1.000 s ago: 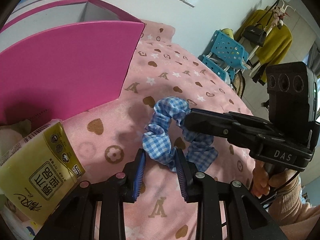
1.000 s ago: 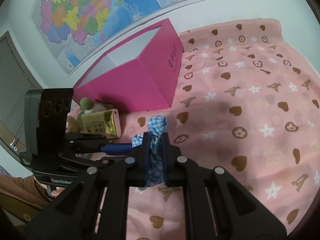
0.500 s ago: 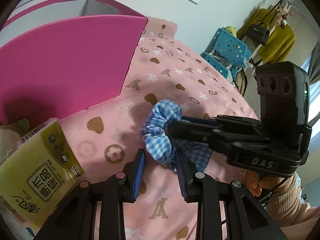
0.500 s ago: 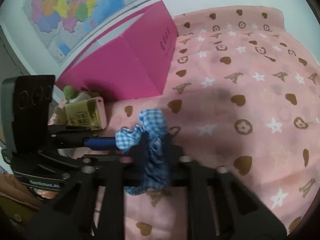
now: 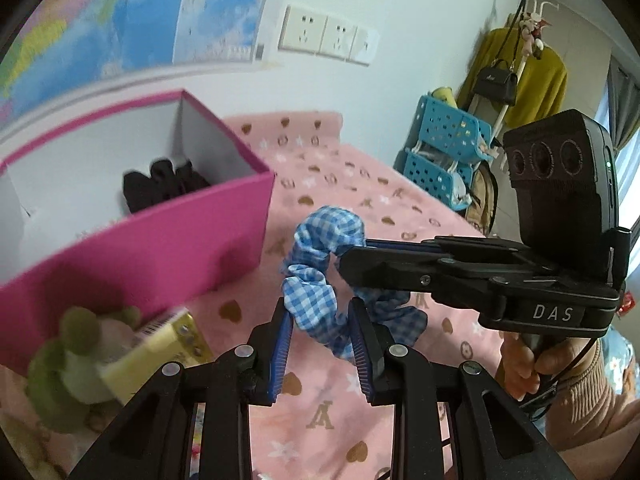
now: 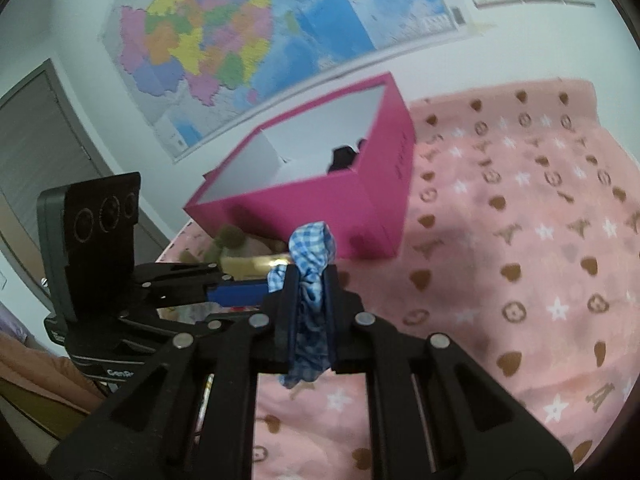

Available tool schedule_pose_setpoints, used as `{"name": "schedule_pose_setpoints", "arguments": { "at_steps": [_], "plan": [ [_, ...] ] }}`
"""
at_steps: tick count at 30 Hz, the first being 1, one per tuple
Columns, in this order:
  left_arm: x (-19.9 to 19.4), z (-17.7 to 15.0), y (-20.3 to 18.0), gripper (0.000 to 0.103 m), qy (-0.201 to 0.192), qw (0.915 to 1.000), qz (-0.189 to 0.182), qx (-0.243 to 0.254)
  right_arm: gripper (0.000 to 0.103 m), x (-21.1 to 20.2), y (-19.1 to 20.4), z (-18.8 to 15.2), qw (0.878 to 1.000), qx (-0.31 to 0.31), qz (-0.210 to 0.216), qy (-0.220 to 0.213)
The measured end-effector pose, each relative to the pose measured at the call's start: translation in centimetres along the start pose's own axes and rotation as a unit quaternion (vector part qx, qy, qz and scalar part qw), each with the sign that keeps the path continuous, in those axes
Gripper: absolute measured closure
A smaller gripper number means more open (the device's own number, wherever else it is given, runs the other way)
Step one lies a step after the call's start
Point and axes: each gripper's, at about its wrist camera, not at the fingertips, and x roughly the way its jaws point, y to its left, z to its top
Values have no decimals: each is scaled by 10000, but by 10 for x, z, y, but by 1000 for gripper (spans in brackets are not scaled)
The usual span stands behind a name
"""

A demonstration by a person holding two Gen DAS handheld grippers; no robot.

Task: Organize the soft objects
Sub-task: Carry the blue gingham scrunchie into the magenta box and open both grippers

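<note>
Blue gingham scrunchie (image 5: pixel 320 280) pinched by both our left gripper (image 5: pixel 320 344) and right gripper (image 6: pixel 310 300); pink box (image 5: pixel 160 240) holds one dark item; plush and packet remain outside.

A: The pink box (image 5: pixel 160 236) wall is hiding most of the dark bundle (image 5: pixel 160 184) inside; what it is, I cannot tell.

B: The green plush toy (image 5: pixel 76 360) and yellow packet (image 5: pixel 160 352) are blurring, print unreadable.
</note>
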Motion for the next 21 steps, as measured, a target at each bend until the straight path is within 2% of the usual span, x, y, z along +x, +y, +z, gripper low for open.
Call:
{"name": "schedule_pose_setpoints", "arguments": {
  "at_steps": [14, 21],
  "plan": [
    [-45, 29, 23, 75, -567, 9983, 64, -135, 90, 5, 37, 42, 9980, -469, 337, -260],
    [-50, 59, 52, 75, -714, 9965, 360, -255, 90, 22, 36, 81, 9970, -476, 472, -381]
  ]
}}
